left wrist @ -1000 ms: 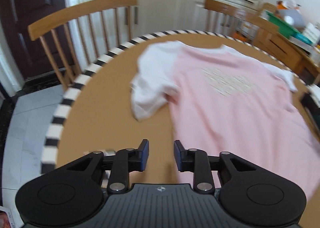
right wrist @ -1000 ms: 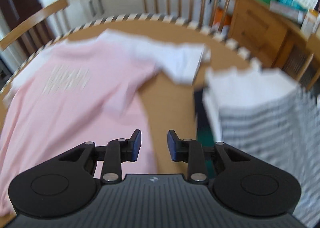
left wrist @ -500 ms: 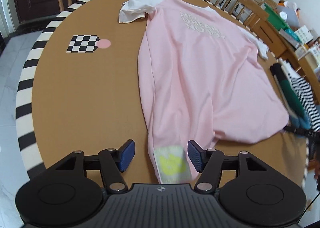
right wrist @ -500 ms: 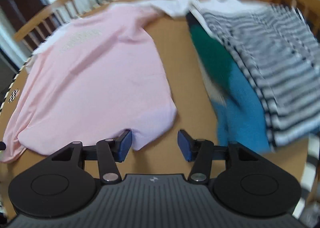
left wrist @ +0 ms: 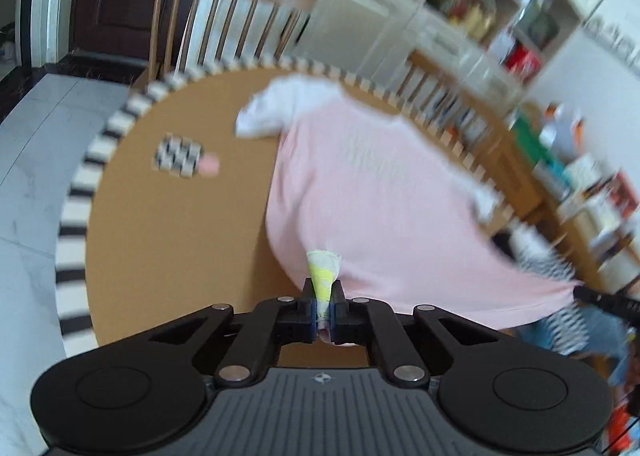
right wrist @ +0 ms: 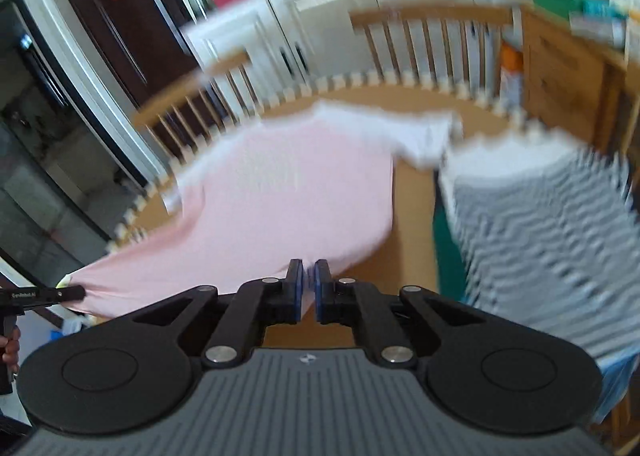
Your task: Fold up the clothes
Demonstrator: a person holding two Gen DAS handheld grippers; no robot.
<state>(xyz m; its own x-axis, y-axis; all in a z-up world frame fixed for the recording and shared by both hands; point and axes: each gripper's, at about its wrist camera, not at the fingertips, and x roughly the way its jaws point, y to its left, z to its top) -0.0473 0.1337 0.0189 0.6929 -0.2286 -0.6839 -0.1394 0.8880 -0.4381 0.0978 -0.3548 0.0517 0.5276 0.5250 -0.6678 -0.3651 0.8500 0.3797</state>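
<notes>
left black two-finger gripper (left wrist: 323, 310) clamped tight on the near hem corner of the pink t-shirt with white sleeves (left wrist: 384, 192), right at the yellow-green label patch (left wrist: 323, 272) sticking up between the blue-padded fingers. right black two-finger gripper (right wrist: 307, 290) nearly closed on the other hem corner of the same shirt, pink cloth pinched in the narrow gap, hem lifted and pulled taut between the two tools. rest of the shirt spread over the round brown table with black-and-white striped rim (left wrist: 168, 240), sleeves at the far side, just beside a stack of striped folded clothes (right wrist: 552, 240); black-and-white checkered marker (left wrist: 180, 154) on the table off to the left, apart from the shirt.
</notes>
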